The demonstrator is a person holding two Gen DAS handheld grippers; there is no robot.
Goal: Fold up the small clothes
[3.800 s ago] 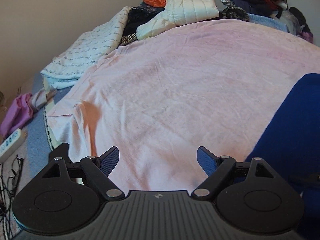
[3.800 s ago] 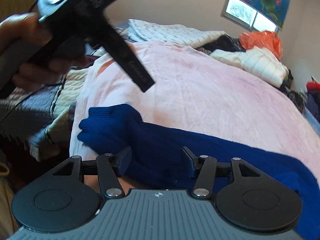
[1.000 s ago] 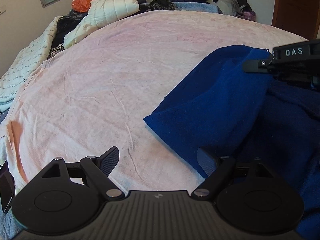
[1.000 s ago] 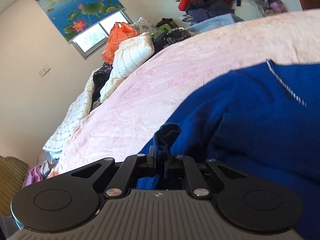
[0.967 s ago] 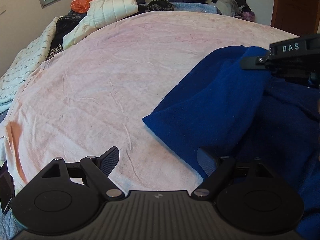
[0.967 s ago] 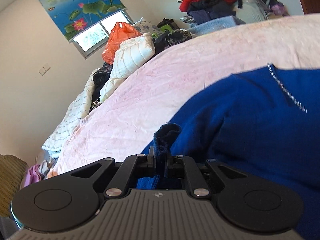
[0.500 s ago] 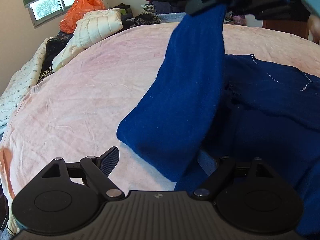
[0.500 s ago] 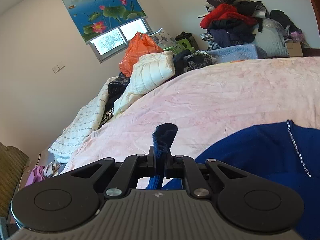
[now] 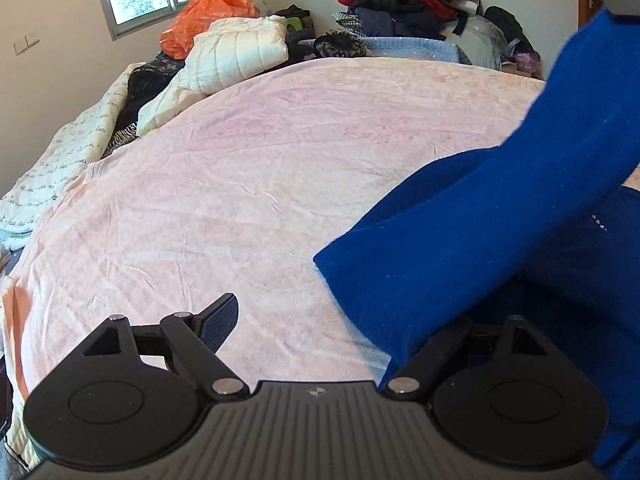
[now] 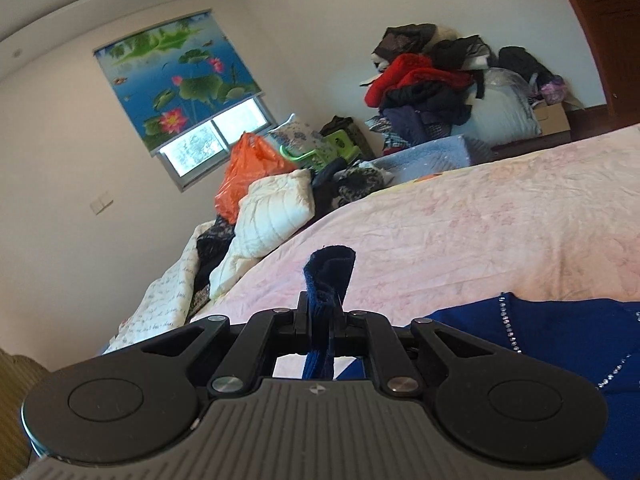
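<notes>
Left wrist view: left gripper (image 9: 324,312) wide open and holding nothing, low over the pink sheet (image 9: 248,184). Only one of its fingers (image 9: 218,322) easy to see; the other hidden under blue cloth. Blue sweater (image 9: 500,232) on the right side of the bed, one long sleeve pulled up and away toward the top right corner. Just a dark bit of the right gripper (image 9: 624,2) up there at the sleeve's end, too little to tell how it holds. Tiny shiny beads (image 9: 600,224) on the flat part of the sweater.

Right wrist view: right gripper (image 10: 322,322) squeezed almost shut on the sleeve cuff (image 10: 330,272), cloth poking up between the jaws. Rest of the sweater (image 10: 540,340) low on the right, lying on the sheet (image 10: 480,240), beads along its edge. Long hanging sleeve not seen here at all, only the pinched end.

Far side of the bed in both views: white puffy coat (image 9: 236,56), orange bag (image 9: 204,16), big clothes pile (image 9: 404,0) with something red on top. Flower blind (image 10: 176,76) over the window clear only from the right wrist. Wooden door (image 10: 604,20) at the right edge there too.
</notes>
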